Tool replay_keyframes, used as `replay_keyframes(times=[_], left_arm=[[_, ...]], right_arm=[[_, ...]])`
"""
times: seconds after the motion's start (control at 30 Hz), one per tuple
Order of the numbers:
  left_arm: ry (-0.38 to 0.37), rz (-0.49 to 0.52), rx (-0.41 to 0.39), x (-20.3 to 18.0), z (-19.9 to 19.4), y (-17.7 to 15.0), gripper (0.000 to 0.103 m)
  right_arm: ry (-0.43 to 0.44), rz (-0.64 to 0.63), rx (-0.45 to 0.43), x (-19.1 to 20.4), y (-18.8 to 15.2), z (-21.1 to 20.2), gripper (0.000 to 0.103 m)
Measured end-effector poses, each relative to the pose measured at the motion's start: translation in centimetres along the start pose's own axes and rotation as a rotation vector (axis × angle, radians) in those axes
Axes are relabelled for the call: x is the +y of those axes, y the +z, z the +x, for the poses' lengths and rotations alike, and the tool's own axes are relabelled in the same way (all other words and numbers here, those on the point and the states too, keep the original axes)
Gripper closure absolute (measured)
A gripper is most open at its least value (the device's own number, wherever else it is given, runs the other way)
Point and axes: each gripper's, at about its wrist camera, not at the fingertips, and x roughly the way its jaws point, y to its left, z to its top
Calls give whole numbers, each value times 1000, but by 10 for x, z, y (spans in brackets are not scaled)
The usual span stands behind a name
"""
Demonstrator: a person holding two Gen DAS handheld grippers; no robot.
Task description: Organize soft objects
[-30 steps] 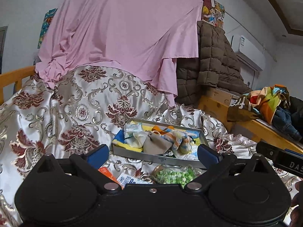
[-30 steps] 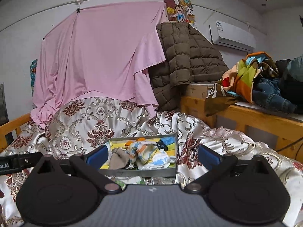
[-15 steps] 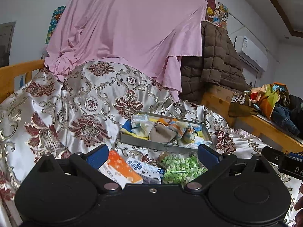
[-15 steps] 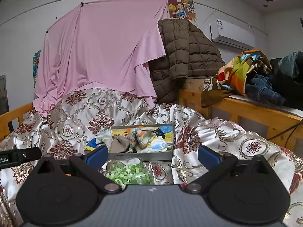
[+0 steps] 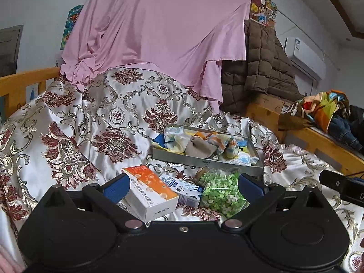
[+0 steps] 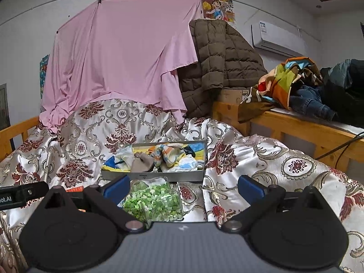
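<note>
Socks point(image 5: 206, 146) are lying heaped in the tray point(image 5: 182, 158); in front of it, left gripper point(image 5: 183, 185) and right gripper point(image 6: 182, 185) are hovering wide open, gripping nothing.

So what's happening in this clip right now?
A person holds a gripper in each hand over a bed with a patterned satin cover. Both the left tool and the right tool are open and empty. Ahead lies a grey tray heaped with small socks and cloths. In front of it lie an orange box, a small carton and a jar of green pieces. Nothing is grasped.
</note>
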Motion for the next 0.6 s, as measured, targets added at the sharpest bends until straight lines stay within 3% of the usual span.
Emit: replay_keyframes(times=[0.6], left_arm=[[29,34,46,-4,1,-11,1]], right_arm=[[-5,-14,110,9,-14,7,0]])
